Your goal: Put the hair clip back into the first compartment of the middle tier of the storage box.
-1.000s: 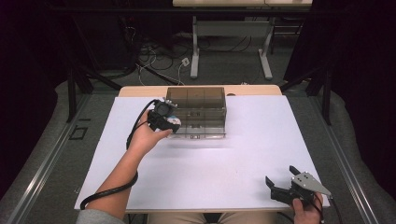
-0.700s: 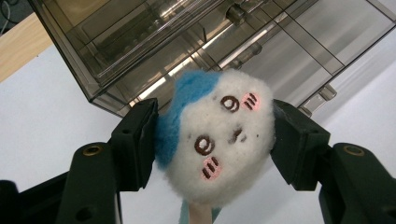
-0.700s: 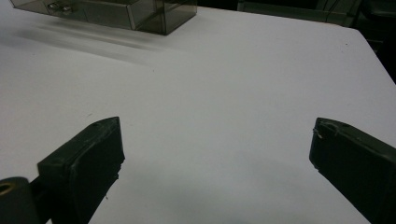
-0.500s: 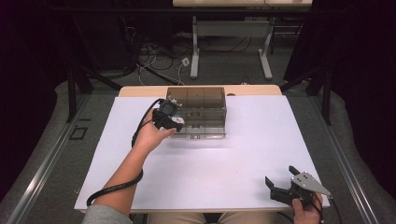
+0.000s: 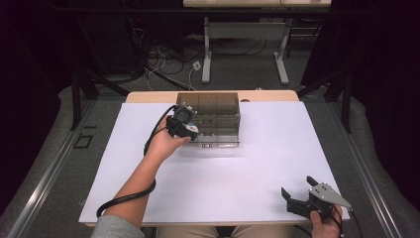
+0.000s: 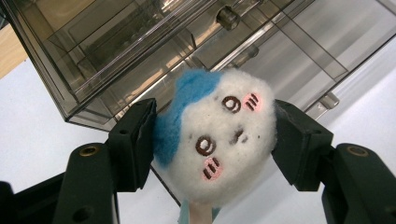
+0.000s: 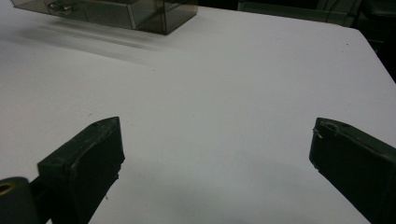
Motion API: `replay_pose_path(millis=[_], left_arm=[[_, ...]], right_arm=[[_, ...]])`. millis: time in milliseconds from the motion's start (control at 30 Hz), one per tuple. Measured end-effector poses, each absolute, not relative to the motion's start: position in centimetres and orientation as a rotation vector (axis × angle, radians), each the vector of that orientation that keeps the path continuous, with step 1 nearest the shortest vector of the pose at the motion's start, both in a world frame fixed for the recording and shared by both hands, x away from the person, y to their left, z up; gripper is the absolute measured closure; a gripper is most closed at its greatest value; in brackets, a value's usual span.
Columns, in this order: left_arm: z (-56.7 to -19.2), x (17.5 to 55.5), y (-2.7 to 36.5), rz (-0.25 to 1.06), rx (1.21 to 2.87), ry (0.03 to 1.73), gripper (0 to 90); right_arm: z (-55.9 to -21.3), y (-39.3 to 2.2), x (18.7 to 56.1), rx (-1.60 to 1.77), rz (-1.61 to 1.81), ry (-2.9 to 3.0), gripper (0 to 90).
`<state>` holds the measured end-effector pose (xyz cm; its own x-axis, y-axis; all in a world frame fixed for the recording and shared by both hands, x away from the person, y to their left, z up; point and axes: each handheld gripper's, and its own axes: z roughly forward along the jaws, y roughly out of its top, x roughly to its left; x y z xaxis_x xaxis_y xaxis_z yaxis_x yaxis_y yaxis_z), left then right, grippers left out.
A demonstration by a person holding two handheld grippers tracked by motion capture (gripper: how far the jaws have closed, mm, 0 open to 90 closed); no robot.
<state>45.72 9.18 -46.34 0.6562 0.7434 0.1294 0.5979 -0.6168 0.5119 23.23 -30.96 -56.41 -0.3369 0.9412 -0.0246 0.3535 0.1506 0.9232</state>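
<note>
My left gripper is shut on a small plush toy, white with a blue patch, brown eyes and pink cheeks. Just beyond it stands a smoky clear plastic drawer box. From above, the left gripper hangs at the front left of that drawer box, whose lower drawer is pulled out toward me. My right gripper rests at the table's near right corner with its jaws wide apart, and in its own view the right gripper holds nothing over the white tabletop.
The white table lies bare between the box and the right gripper. A black cable trails from the left gripper along the forearm. Beyond the table are desk legs and floor cables.
The left gripper with the toy has edged slightly right and forward, closer to the drawer box's front. The right gripper has stayed put.
</note>
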Motion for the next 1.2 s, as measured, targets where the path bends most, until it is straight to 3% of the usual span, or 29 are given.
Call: replay_pose_path(millis=[267, 733, 1067, 1200], left_arm=[[-46.7, 46.1, 9.4, 0.448, 2.455, 1.07, 34.4], [-47.1, 46.5, 9.8, 0.405, 2.419, 1.086, 19.0], [-46.8, 46.3, 10.6, 0.438, 2.385, 1.08, 13.5], [-46.4, 46.0, 10.8, 0.46, 2.358, 1.077, 3.5]], right_arm=[[-56.5, -30.9, 23.3, 1.231, 1.183, 1.785, 2.6], [-56.6, -31.2, 23.3, 1.247, 1.192, 1.775, 2.7], [-56.5, -31.4, 23.2, 1.255, 1.196, 1.76, 2.7], [-56.5, -31.2, 23.3, 1.251, 1.205, 1.757, 2.7]])
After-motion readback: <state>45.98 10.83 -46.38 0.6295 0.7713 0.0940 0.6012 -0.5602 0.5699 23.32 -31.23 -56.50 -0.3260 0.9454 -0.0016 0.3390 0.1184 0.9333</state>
